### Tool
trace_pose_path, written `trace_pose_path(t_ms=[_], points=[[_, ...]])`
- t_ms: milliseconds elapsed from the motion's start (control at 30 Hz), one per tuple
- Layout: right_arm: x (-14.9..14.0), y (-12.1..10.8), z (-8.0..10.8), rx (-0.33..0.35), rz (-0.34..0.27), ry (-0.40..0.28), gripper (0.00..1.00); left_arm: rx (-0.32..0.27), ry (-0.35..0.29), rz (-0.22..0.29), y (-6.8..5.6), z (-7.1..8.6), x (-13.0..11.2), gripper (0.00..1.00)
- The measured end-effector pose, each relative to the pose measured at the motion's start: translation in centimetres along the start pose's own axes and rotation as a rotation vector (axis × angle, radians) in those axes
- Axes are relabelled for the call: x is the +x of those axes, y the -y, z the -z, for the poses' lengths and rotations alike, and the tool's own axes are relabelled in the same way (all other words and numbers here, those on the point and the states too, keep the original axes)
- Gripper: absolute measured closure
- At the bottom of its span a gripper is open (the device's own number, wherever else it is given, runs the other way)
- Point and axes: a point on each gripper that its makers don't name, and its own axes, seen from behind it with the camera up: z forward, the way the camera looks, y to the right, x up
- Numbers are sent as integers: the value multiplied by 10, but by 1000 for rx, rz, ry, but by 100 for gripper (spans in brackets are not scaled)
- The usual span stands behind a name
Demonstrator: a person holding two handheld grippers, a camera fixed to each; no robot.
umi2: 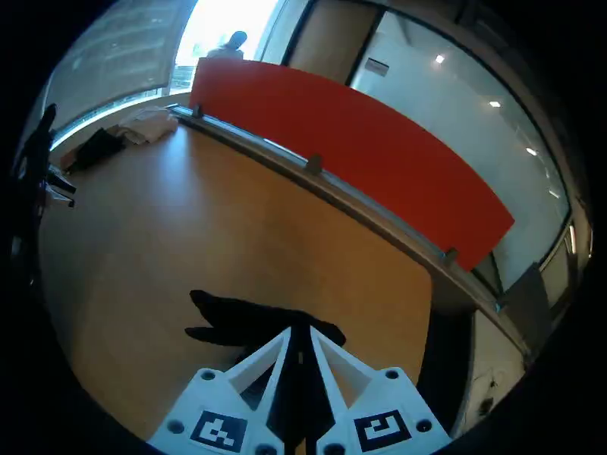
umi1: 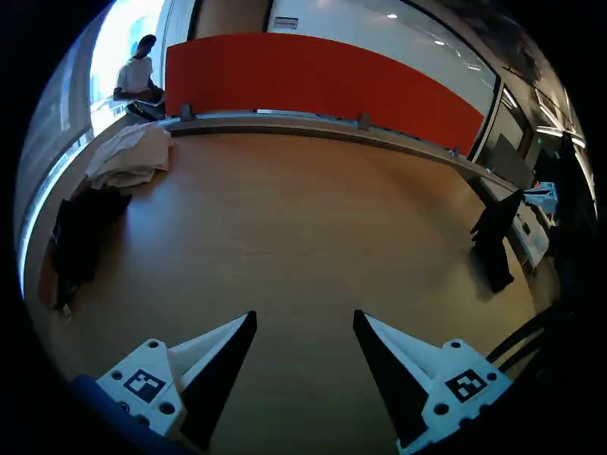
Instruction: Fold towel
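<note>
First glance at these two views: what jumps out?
The long red partition panel along the far edge of the wooden table. Then the right gripper, shut on a black cloth, and the open left gripper; a pale crumpled towel pile sits at the table's far left corner.

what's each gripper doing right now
left gripper: open, holding nothing
right gripper: shut on the dark towel
</note>
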Motion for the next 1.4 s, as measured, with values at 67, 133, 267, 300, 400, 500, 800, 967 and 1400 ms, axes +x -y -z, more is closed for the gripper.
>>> trace_pose_path(t_ms=[67, 133, 267, 300, 400, 500, 800, 967, 1400], points=[[-13, -3, 6, -11, -11, 17, 98, -3, 1, -2, -1, 0, -1, 6], [-29, -4, 12, -22, -21, 38, 98, -4, 2, -5, -1, 1, -1, 6], [-60, -5, 22, -39, -39, 83, 98, -5, 5, -10, 0, 3, -2, 6], [-67, -5, 24, -41, -44, 94, 98, -5, 6, -12, 1, 3, -2, 6], [-89, -2, 29, -48, -58, 125, 98, -5, 7, -17, 1, 4, -3, 6], [-108, 3, 32, -49, -72, 152, 98, -6, 9, -23, 0, 4, -3, 6], [-142, 16, 34, -49, -104, 204, 98, -10, 8, -35, -2, 4, -1, 6], [-159, 20, 33, -52, -117, 234, 98, -9, 6, -39, -1, 5, 0, 6], [-207, 33, 21, -43, -165, 316, 98, 6, 9, -43, 7, 10, -2, 6]])
